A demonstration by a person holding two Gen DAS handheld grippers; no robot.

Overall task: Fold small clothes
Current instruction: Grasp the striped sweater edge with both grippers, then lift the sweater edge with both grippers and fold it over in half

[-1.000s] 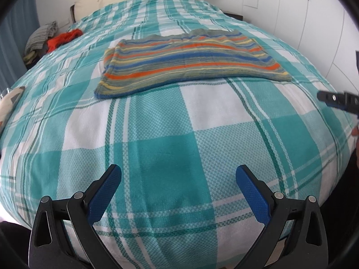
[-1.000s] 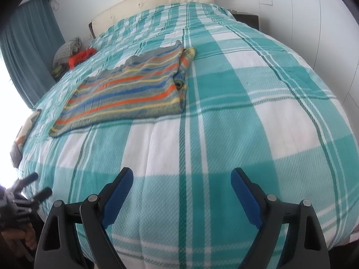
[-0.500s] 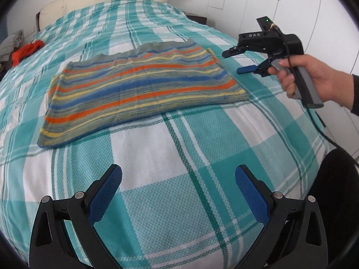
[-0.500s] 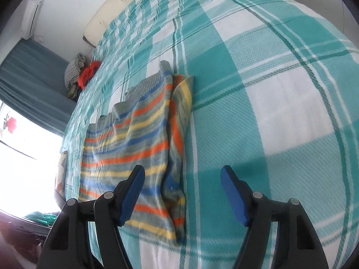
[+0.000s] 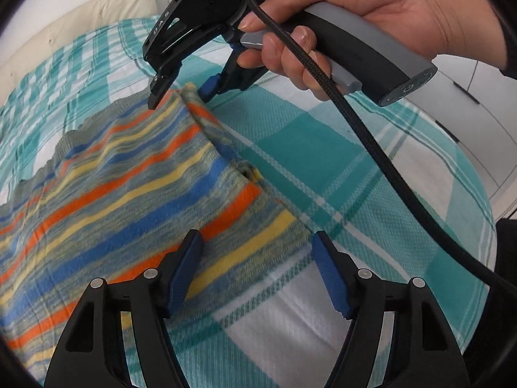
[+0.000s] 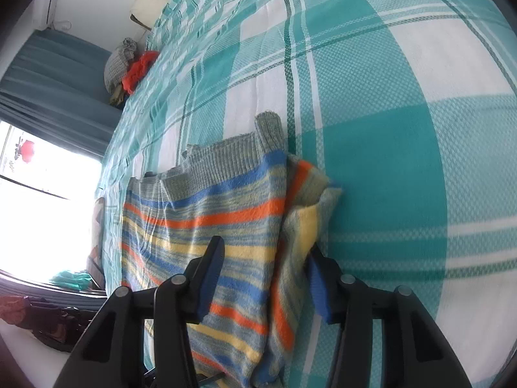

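Both tongs [image 5: 257, 270] [image 6: 263, 278], closing yet unclamped, straddle the striped sweater's [image 5: 129, 174] right edge; open bedspread [image 6: 387, 129] lies beyond.

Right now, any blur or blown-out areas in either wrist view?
Left wrist view: the striped knitted garment is motion-smeared near the lens, the hand sharper. Right wrist view: the window at left is blown out white; strong fisheye curve on the teal checked bedspread.

Bedspread [image 6: 404, 168] right of striped sweater [image 6: 206, 226] lies open
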